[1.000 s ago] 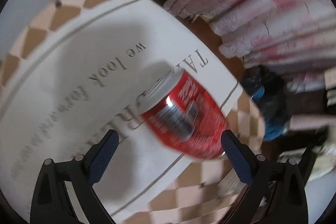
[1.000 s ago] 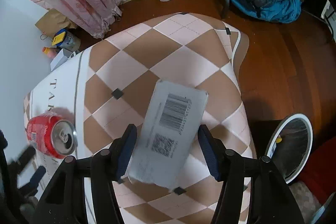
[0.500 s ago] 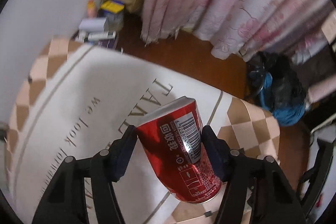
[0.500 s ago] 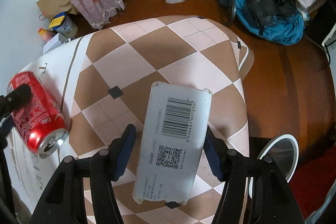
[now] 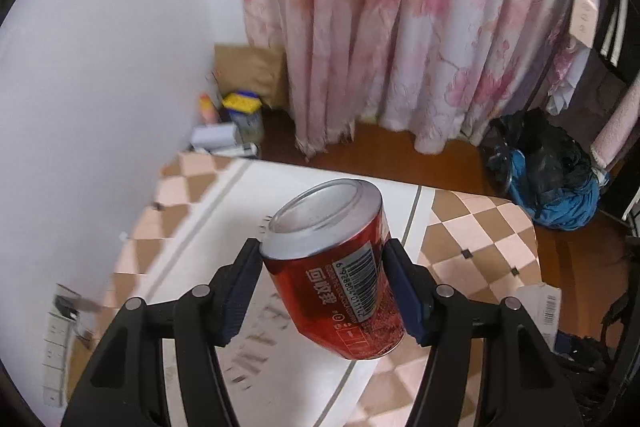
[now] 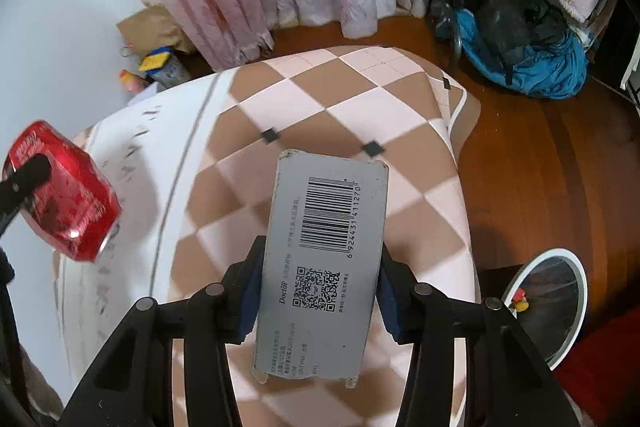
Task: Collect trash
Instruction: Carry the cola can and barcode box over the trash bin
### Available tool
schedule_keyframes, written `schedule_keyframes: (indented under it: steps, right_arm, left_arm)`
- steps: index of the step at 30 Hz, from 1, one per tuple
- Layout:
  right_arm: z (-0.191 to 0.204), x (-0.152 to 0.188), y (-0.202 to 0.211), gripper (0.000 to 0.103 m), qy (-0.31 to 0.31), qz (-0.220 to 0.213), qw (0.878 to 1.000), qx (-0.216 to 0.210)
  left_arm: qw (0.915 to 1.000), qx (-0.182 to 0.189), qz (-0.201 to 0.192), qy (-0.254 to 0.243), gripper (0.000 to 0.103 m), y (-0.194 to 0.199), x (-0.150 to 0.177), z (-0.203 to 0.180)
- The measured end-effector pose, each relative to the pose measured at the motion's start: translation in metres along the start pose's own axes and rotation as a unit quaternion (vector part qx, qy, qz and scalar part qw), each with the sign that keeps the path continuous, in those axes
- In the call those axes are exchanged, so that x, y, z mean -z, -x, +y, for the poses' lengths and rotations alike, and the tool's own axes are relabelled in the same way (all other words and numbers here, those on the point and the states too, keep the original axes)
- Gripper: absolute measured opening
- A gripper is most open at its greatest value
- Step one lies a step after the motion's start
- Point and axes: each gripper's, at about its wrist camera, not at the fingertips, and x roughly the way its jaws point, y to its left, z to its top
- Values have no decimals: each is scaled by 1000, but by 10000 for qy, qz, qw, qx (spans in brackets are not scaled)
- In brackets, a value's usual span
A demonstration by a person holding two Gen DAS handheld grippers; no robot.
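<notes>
Left gripper (image 5: 322, 281) clamps a red can (image 5: 340, 275), right gripper (image 6: 318, 291) a grey box (image 6: 322, 267), both carried above the table (image 6: 360, 115); next, the white bin (image 6: 560, 311) near right.

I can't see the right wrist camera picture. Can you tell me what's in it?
The right gripper is shut on a grey box with a barcode, held above a table covered in a pink-and-brown checked cloth. At the left, the other gripper holds a red can, and a white bin stands on the floor at the right.
</notes>
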Motion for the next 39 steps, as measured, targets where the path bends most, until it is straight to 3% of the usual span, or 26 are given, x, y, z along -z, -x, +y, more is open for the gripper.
schedule_keyframes:
  steps: [9,19,25,30,34,39]
  right_arm:
    - [9,69,73,51,270,-497,9979,-304]
    - [-42,122,170,51,1,-1057,9915,-753]
    - [-127,139,217,51,-550,-1277,9880,-680]
    - [-220,152,235,51,-1052,-1303,9856,-237]
    - [-297,159,222,51,-1509,-1062,9828,28]
    - [-387,170,158,51,-2178,-399,9752,18]
  left_arm:
    - [9990,49,-334,-280,59,89,43,3]
    - [9940,762,-520,-589,59,172,71,-48]
    - [9833,1415,-644,-948,59,201,69,-119]
    - [9694,2000,-446,-1353,59,198,71,-204]
    - [9567,2419,68,-1620,59,174,86,-273]
    - [9393,2611,1015,-1981,59,113,116,-353]
